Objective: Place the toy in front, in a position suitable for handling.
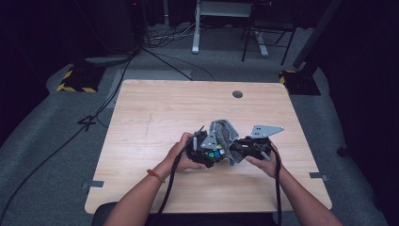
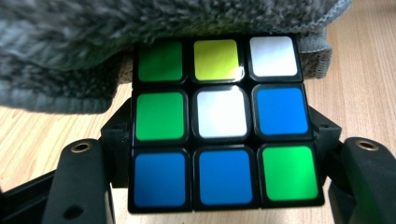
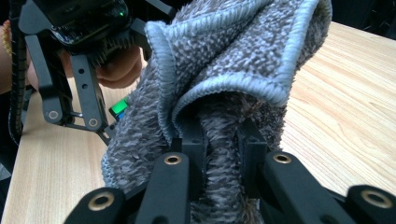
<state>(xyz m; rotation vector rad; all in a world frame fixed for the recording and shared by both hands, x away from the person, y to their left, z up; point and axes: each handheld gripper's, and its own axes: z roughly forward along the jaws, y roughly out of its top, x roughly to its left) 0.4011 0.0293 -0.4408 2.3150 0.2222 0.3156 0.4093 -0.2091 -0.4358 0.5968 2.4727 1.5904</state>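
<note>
A puzzle cube (image 2: 222,123) with green, blue, white and yellow tiles sits clamped between the black jaws of my left gripper (image 2: 219,140); from above the cube (image 1: 215,152) shows at the table's middle front. A grey fluffy cloth (image 3: 219,88) is bunched and pinched in my right gripper (image 3: 222,154), and it drapes against the cube's far side. In the high view the cloth (image 1: 225,136) rises between the left gripper (image 1: 207,153) and the right gripper (image 1: 237,147), which face each other closely.
The wooden table (image 1: 155,113) has a round grommet hole (image 1: 237,94) near its far edge. Cables (image 1: 94,117) trail over the grey floor at left, and desk legs (image 1: 195,28) stand beyond the table.
</note>
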